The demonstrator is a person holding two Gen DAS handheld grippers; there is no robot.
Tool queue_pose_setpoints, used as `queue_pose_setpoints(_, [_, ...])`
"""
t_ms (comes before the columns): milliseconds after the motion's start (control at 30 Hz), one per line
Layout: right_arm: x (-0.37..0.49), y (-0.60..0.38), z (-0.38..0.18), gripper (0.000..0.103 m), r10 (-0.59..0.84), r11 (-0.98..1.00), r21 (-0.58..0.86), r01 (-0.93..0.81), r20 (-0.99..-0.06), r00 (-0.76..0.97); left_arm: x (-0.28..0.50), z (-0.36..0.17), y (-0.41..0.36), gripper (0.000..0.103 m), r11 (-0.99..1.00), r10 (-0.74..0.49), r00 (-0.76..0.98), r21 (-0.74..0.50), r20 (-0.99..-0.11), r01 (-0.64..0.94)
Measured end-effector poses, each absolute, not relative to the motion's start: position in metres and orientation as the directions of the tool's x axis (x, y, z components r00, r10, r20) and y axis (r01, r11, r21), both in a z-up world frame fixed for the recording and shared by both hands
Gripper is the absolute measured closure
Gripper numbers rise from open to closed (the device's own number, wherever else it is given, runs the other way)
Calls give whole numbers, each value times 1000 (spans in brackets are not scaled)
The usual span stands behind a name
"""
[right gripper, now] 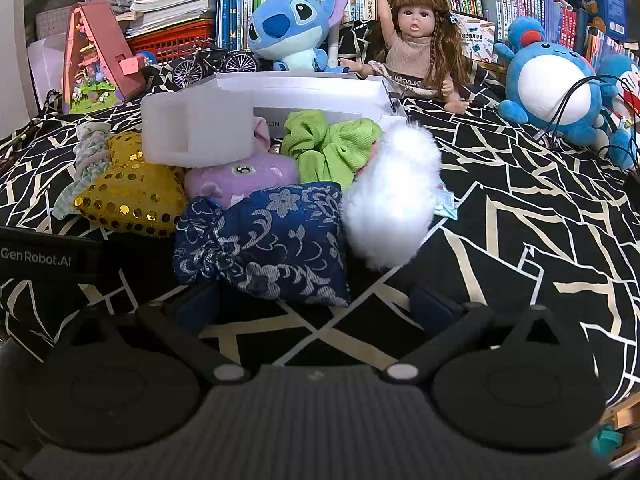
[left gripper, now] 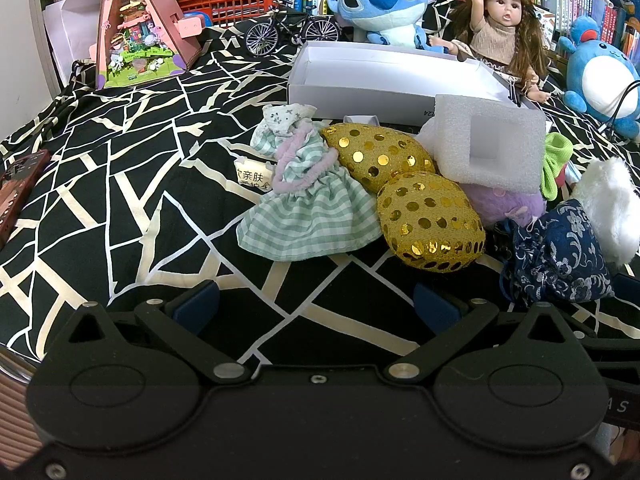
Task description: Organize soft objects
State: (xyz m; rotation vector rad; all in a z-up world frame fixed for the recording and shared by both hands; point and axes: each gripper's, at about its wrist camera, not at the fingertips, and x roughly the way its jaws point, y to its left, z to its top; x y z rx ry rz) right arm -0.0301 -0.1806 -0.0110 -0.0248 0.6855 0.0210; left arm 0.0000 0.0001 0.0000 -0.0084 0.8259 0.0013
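A heap of soft things lies on the black-and-white patterned cloth in front of a white open box (left gripper: 384, 76) (right gripper: 320, 90). In it are a green checked doll dress (left gripper: 308, 204), two gold sequin cushions (left gripper: 430, 226) (right gripper: 128, 196), a white foam block (left gripper: 488, 144) (right gripper: 198, 128), a purple plush (right gripper: 244, 176), a green scrunchie (right gripper: 332, 148), a white fluffy ball (right gripper: 392, 196) and a navy floral pouch (right gripper: 268, 242) (left gripper: 560, 248). My left gripper (left gripper: 316, 306) is open just short of the dress and cushion. My right gripper (right gripper: 316, 306) is open right before the pouch.
Behind the box sit a blue plush (left gripper: 380, 0), a doll (right gripper: 416, 40) and a round blue plush (right gripper: 548, 84), with bookshelves behind. A pink toy house (left gripper: 140, 28) and a model bicycle (left gripper: 292, 28) stand at the back left. Cables (right gripper: 576, 104) trail at the right.
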Motion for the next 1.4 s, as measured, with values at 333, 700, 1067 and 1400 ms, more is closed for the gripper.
queue_pose_setpoints(333, [-30,-180,-11,0,11,999,-16,-28,-633,774,0,0,0,0,1000,-2,678,-7,-735,-5])
queue_pose_setpoints(700, [-31,-180,-11,0,11,999,-17,-28,-630,776,0,0,0,0,1000,-2,678,-7,-735,-5])
queue_pose_setpoints(1067, [-31,-181,-12,0,17,999,-19,-36,-618,786,0,0,0,0,1000,-2,679,-7,-735,-5])
queue_pose_setpoints(1400, [-36,-182,-15,0,24,999,-18,-43,-592,806,-3,1,-1,0,1000,-4,685,-6,-729,-1])
